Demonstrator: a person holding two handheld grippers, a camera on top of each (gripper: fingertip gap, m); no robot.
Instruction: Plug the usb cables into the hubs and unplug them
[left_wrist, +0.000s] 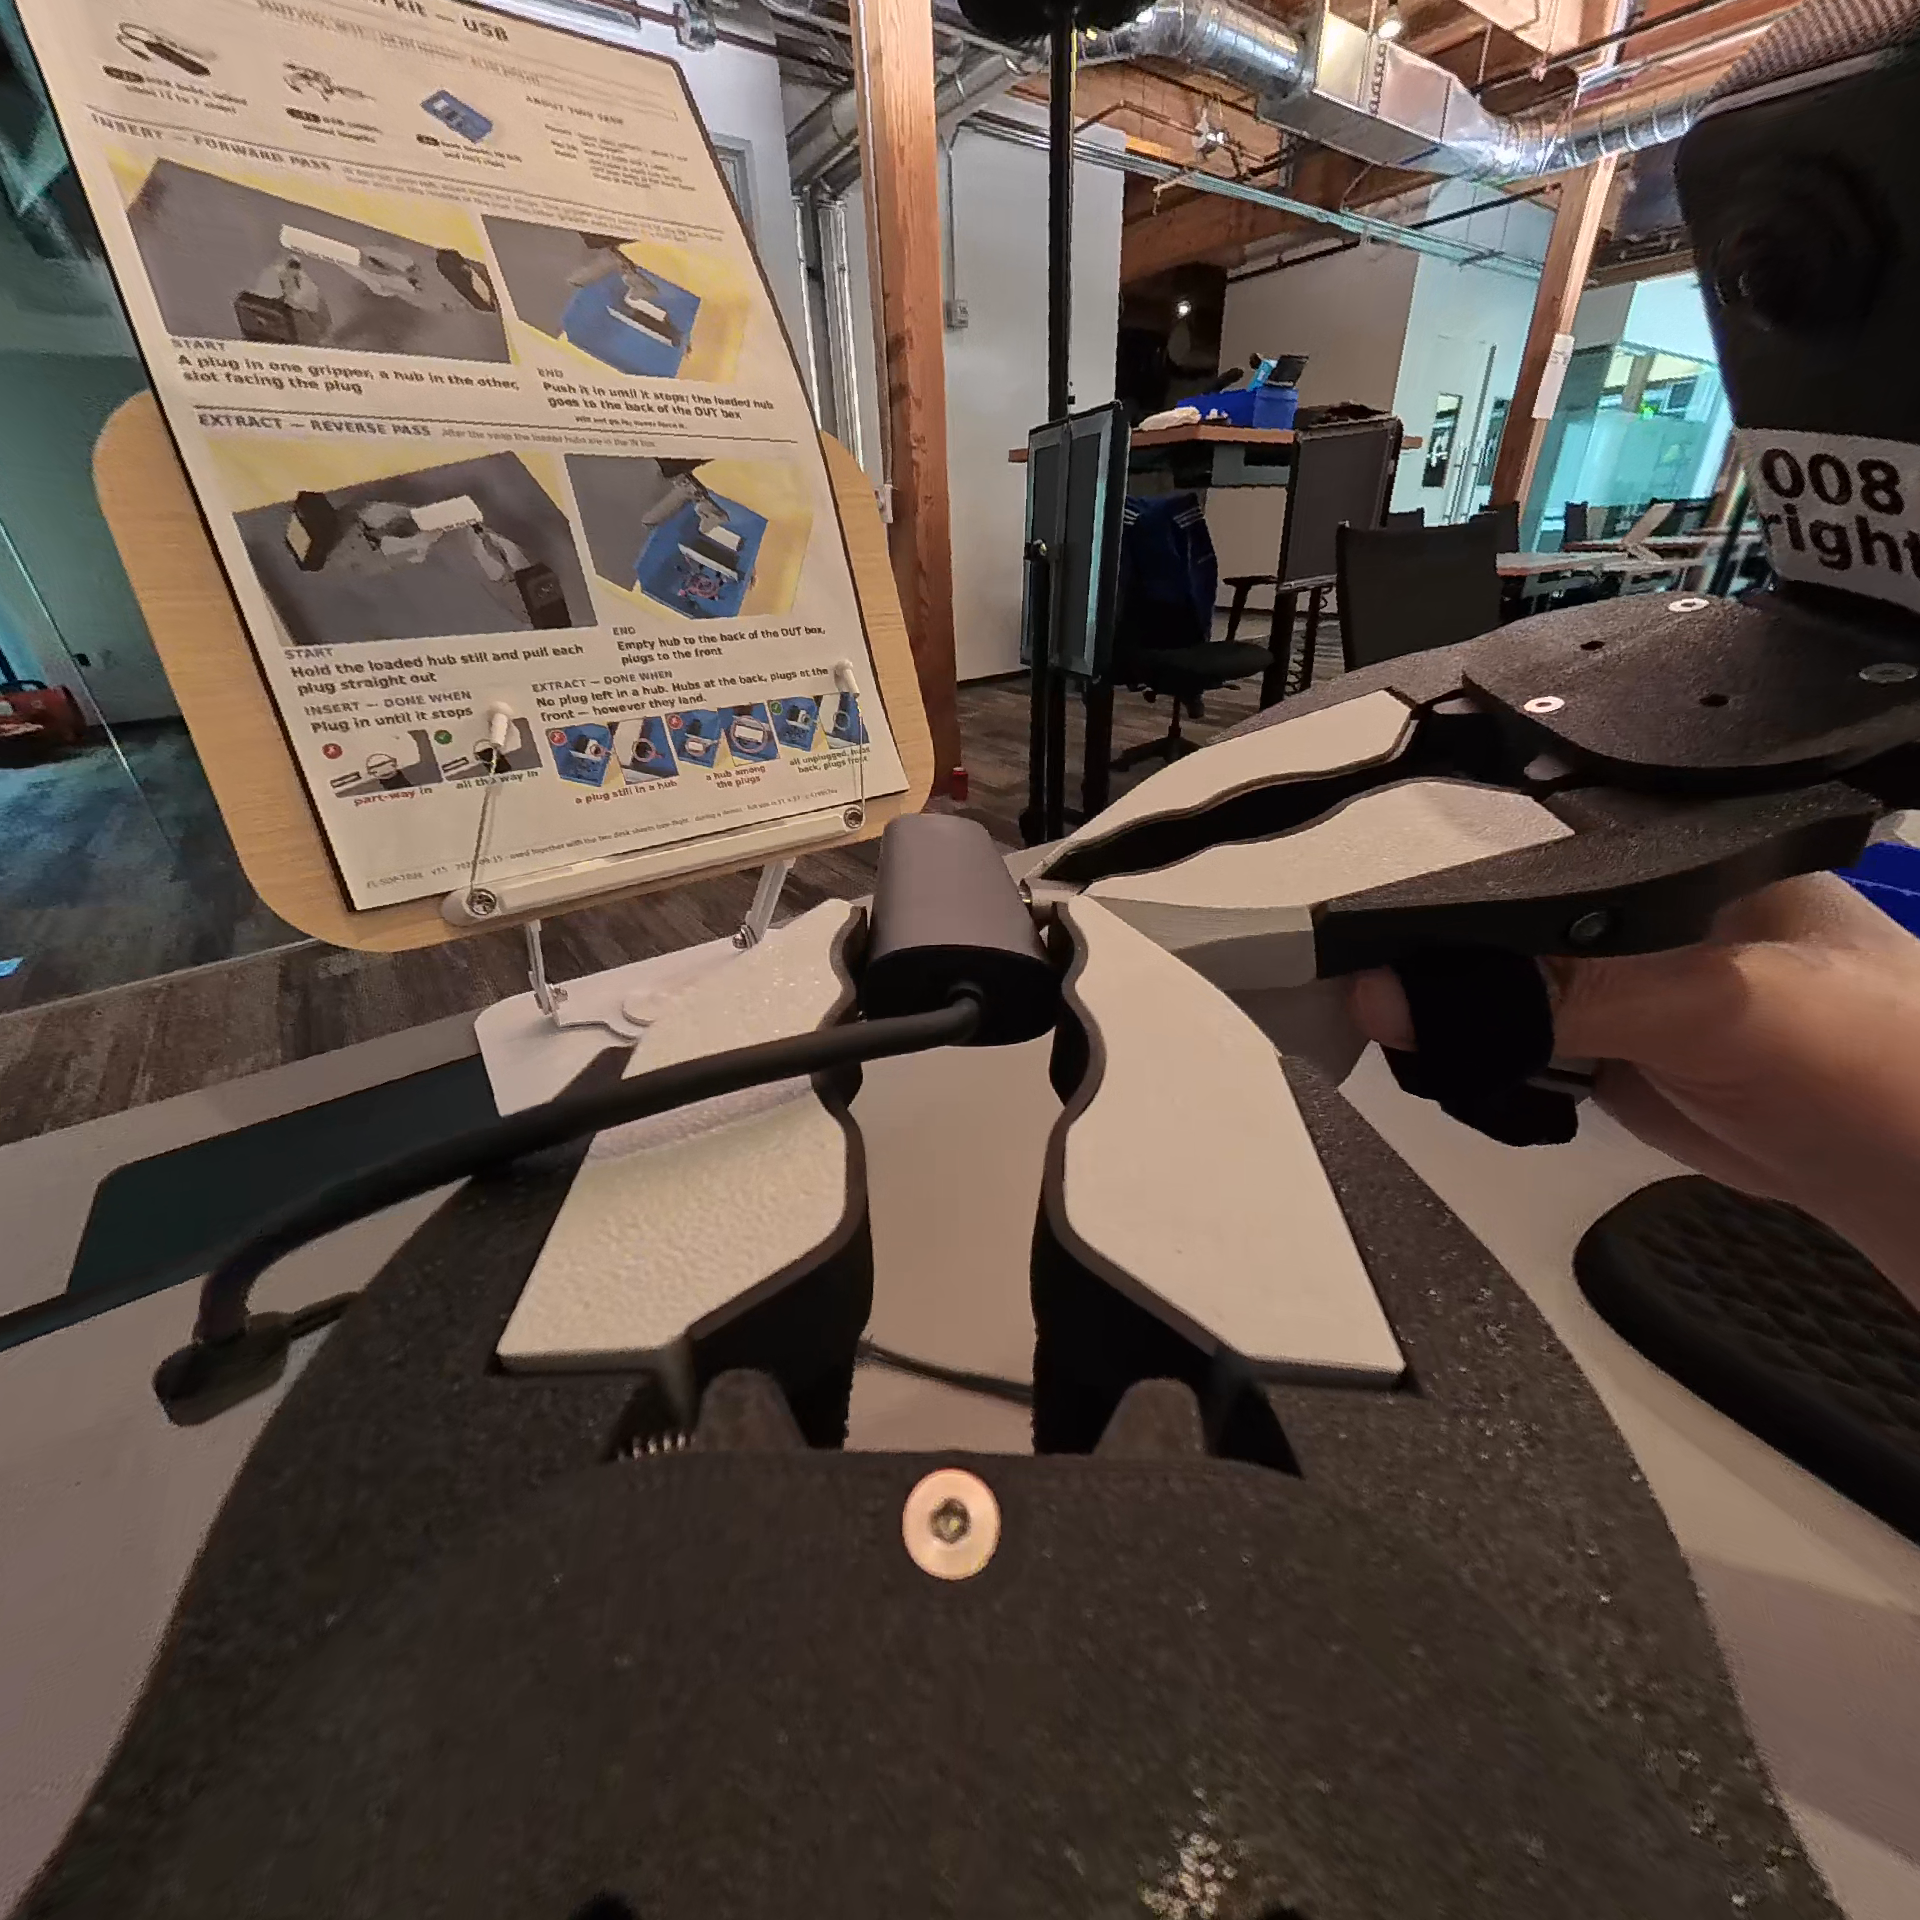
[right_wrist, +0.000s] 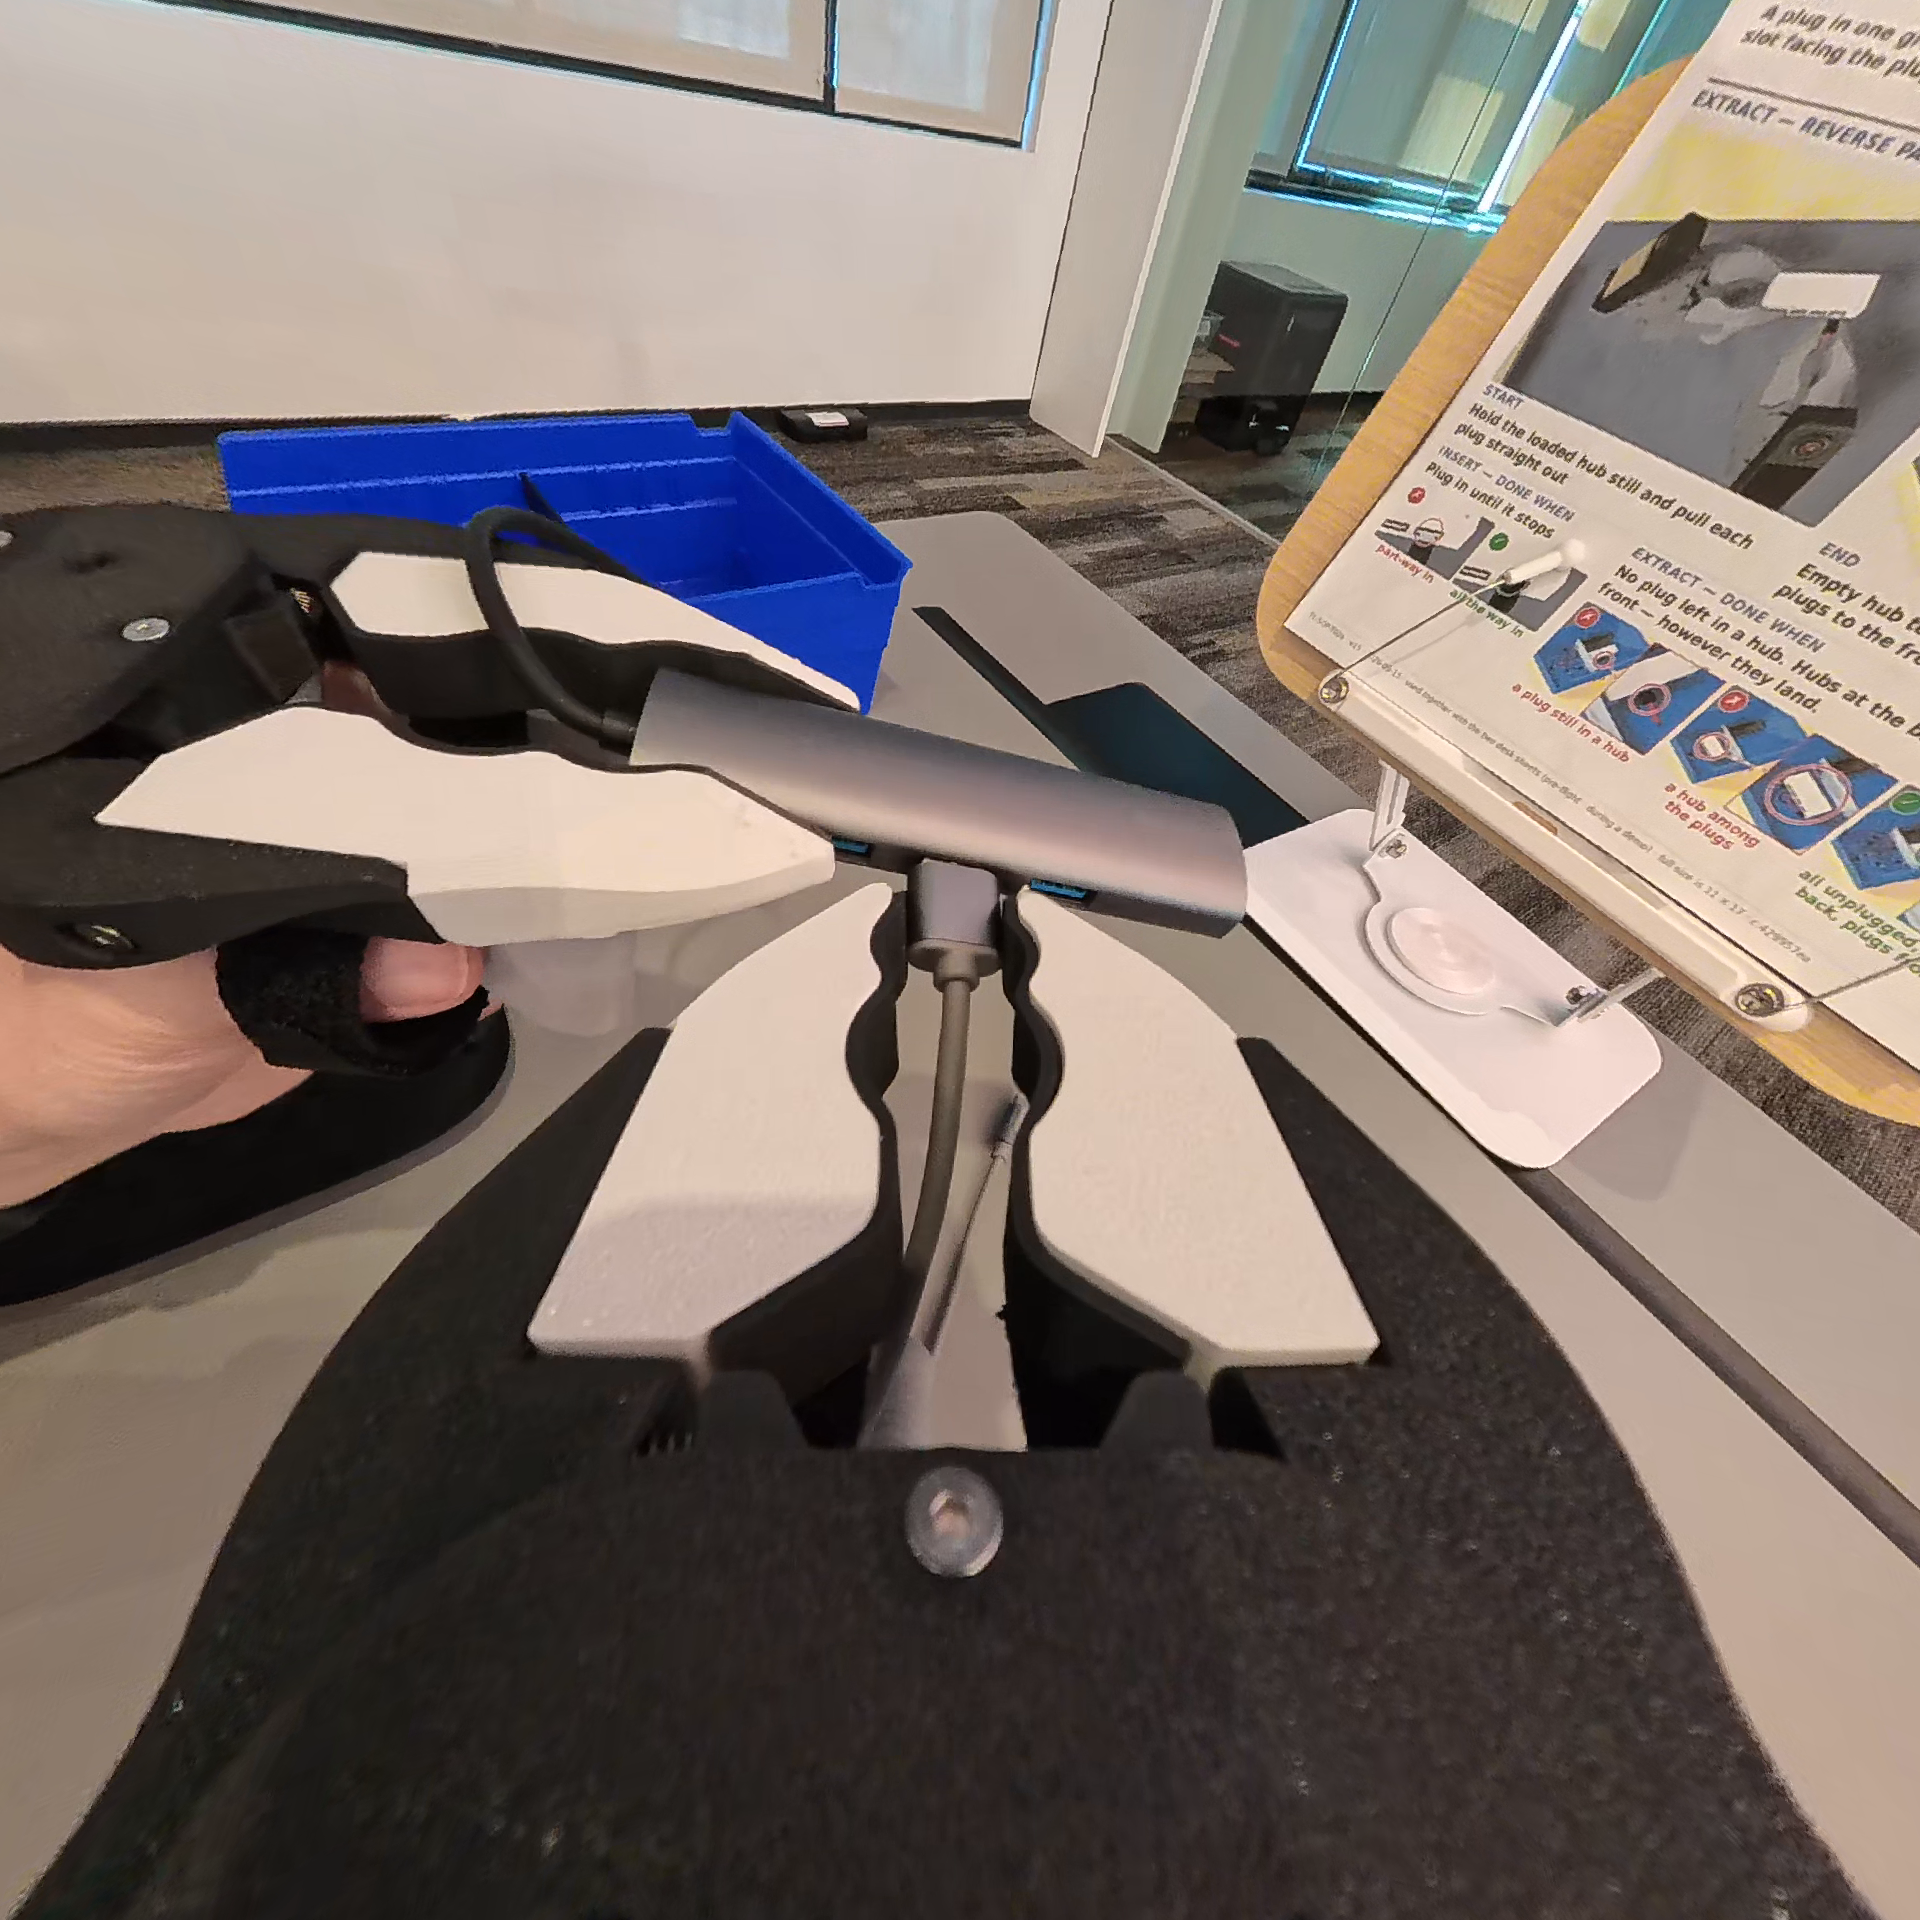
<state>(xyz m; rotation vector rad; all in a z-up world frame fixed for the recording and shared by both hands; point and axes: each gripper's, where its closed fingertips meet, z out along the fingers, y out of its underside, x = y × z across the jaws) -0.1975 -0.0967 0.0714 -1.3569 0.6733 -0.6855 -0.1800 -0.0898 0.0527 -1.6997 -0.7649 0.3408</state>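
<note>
The grey tabletop (right_wrist: 1039, 582) runs under everything, with a dark mat (right_wrist: 1122, 727) lying on it and a blue divided bin (right_wrist: 644, 520) standing toward its far left edge in the right wrist view. A large printed instruction sheet (left_wrist: 468, 436) leans on a wooden board (left_wrist: 197, 665) held by a white stand (right_wrist: 1455, 997), set on the tabletop just beyond the work. The left tool (left_wrist: 956, 925) is closed on a dark grey USB hub (left_wrist: 951, 914), its two pale fingers pressing the hub's sides near one end; in the right wrist view the same hub (right_wrist: 956, 790) shows as a long bar held up off the tabletop, crossing ahead of the right tool, with blue ports along its lower side. A gloved hand (right_wrist: 156, 1039) grips the left tool's handle, and another hand (left_wrist: 1714, 1018) holds the right one. The right tool (right_wrist: 954, 935) is closed on a grey USB plug (right_wrist: 951, 894), fingertips pinching the plug body right at the hub's underside, where the plug sits in a port between two blue ones; how deep it is seated cannot be told. The plug's grey cable (right_wrist: 940, 1143) trails back between the right fingers. The hub's own black cable (left_wrist: 623, 1101) leaves its near end and curves down to the left onto the tabletop.
</note>
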